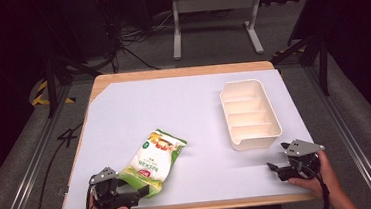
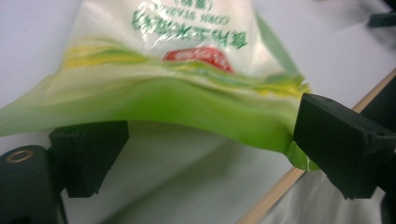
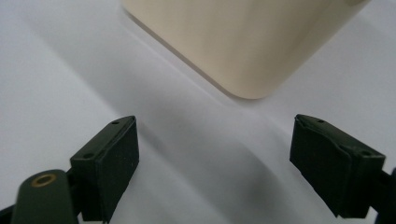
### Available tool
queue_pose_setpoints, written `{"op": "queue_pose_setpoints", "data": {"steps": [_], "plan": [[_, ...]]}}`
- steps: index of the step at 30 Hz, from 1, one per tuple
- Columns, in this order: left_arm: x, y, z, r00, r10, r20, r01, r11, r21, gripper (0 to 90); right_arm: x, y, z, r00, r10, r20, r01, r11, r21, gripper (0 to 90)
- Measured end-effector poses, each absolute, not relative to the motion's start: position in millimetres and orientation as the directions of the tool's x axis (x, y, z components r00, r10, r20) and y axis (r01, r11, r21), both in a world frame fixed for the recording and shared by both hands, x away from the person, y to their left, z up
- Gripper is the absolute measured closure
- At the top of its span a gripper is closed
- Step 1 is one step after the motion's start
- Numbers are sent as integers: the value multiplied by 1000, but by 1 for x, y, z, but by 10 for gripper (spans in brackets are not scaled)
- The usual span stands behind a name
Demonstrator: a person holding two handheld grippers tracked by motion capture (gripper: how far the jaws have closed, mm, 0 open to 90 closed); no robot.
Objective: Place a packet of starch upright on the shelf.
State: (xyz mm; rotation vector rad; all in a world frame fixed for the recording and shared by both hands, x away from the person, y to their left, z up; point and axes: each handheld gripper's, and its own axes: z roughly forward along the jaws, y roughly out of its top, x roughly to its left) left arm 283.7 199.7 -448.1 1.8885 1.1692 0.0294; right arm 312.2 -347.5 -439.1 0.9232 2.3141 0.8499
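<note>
Nearest you, your left gripper [image 1: 130,191] has its jaws spread wide, the one starch bag's [image 1: 153,159] green bottom edge lying between them, not pinched. Your left gripper view reads the bag's [image 2: 187,70] print, which the high view blurs. Your right gripper [image 1: 281,164] stands apart on nothing, one cream divided tray [image 1: 249,112] just ahead, its four compartments countable from above, its corner [image 3: 243,56] in your right gripper view.

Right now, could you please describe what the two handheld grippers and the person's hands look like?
Both are black handheld tools. The left gripper and the right gripper each carry a grey three-cornered plate on top and end in two blocky black jaws with small screw holes. A brass-coloured ring sits on the dark body beside one jaw. A black cable trails from each. The hands are bare, with no sleeves in sight.
</note>
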Motion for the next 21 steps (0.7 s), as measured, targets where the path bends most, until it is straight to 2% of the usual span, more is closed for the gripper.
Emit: {"op": "queue_pose_setpoints", "data": {"steps": [7, 13, 18, 21], "plan": [[290, 189, -451, 625, 699, -347, 667, -248, 702, 102, 311, -345, -435, -645, 728, -232, 388, 574, 721, 154], [303, 189, -444, 627, 709, -324, 652, -249, 716, 90, 308, -345, -432, -636, 733, -239, 378, 567, 732, 156], [319, 185, -444, 609, 714, -345, 669, -229, 707, 121, 309, -345, -433, -644, 728, -237, 378, 571, 729, 156], [324, 184, -445, 612, 721, -324, 665, -248, 705, 148, 309, -346, -434, -642, 730, -232, 380, 567, 731, 156]]}}
